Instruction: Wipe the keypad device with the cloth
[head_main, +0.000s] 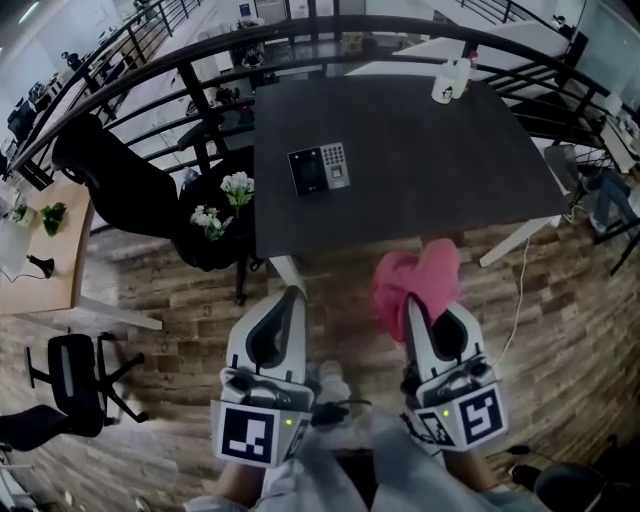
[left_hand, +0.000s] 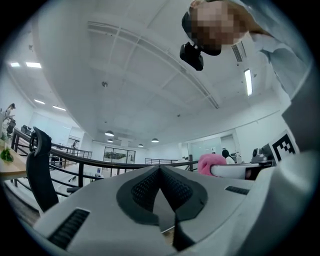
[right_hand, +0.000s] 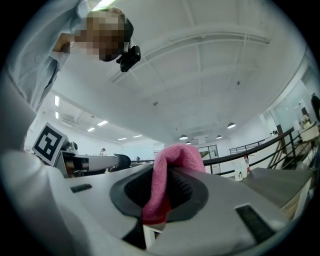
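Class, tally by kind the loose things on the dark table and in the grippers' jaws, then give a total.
Keypad device: 1
White bottle: 1
Pink cloth: 1
Total: 3

Open-plan office: swivel chair (head_main: 75, 385), wooden desk (head_main: 45, 255), dark table (head_main: 420, 150), railing (head_main: 186, 72).
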